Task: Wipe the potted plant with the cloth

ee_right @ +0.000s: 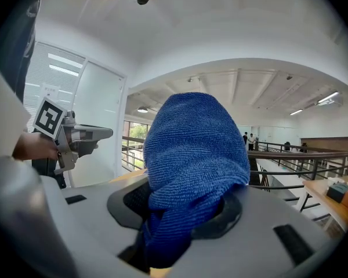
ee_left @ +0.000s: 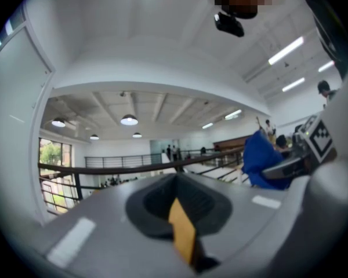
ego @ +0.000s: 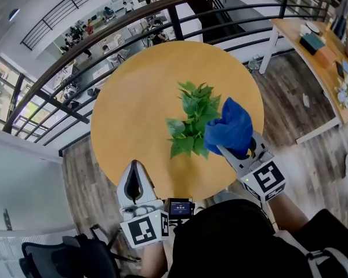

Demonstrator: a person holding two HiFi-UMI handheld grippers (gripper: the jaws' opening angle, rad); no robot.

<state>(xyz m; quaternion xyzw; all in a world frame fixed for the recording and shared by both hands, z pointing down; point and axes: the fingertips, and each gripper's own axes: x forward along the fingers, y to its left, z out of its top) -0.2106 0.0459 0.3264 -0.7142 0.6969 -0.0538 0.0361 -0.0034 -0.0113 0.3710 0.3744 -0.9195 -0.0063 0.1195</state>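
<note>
Right gripper (ego: 238,153) clamps the cloth (ego: 231,127) right by the plant (ego: 192,119); left gripper (ego: 136,185) closed, empty; looks like wiping's starting, so stroke leaves gently.

Blue cloth (ego: 231,129), green plant (ego: 192,117) — warm ochre-yellow table (ego: 133,106).
</note>
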